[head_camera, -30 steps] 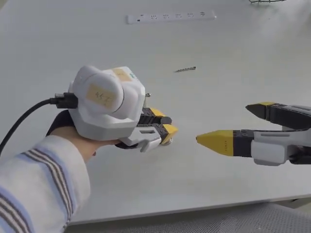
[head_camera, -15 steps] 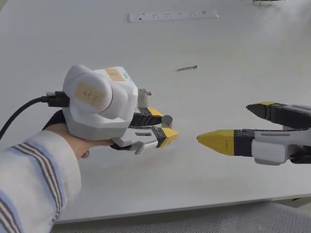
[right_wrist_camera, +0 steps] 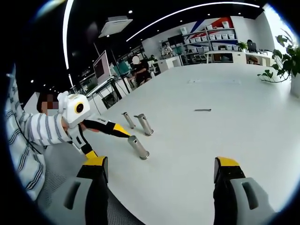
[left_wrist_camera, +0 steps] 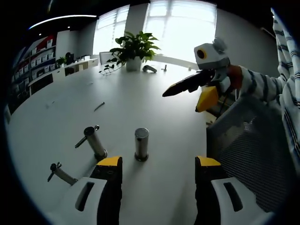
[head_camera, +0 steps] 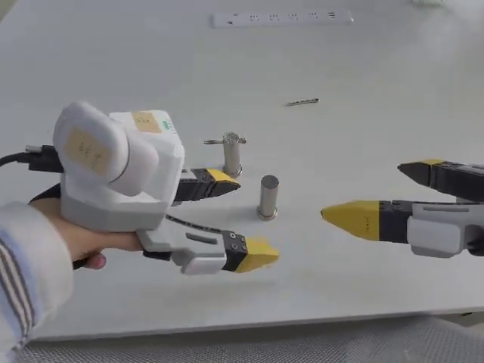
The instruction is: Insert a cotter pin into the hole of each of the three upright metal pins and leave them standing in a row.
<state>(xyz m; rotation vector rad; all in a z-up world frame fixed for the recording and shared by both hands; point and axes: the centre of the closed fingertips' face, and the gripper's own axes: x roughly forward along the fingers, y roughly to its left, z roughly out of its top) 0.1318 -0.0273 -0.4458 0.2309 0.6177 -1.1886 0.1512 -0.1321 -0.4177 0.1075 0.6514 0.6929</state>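
White counter point(head_camera: 113, 68), open office behind. Loose cotter pin point(head_camera: 302, 102) lies flat, well beyond the bare metal pin point(head_camera: 268, 197), long axis crosswise in the head view. The bare metal pin stands upright; first fitted pin point(head_camera: 232, 155) is near it, second fitted pin point(left_wrist_camera: 63, 174) further along. Right tongs point(head_camera: 363, 191) are wide and empty, with the cotter pin almost dead ahead, so they are judged better placed. Left tongs point(head_camera: 253, 221) are wide and empty, beside the bare pin.

A broad white surface point(head_camera: 363, 91) carries three upright pins close together: a plain metal pin point(head_camera: 268, 197), a second metal pin point(head_camera: 232, 157) with a cotter pin through its top, and a third metal pin point(left_wrist_camera: 63, 174) fitted likewise. A loose cotter pin point(head_camera: 302, 101) lies farther back. A white power strip point(head_camera: 281, 17) lies near the far edge.
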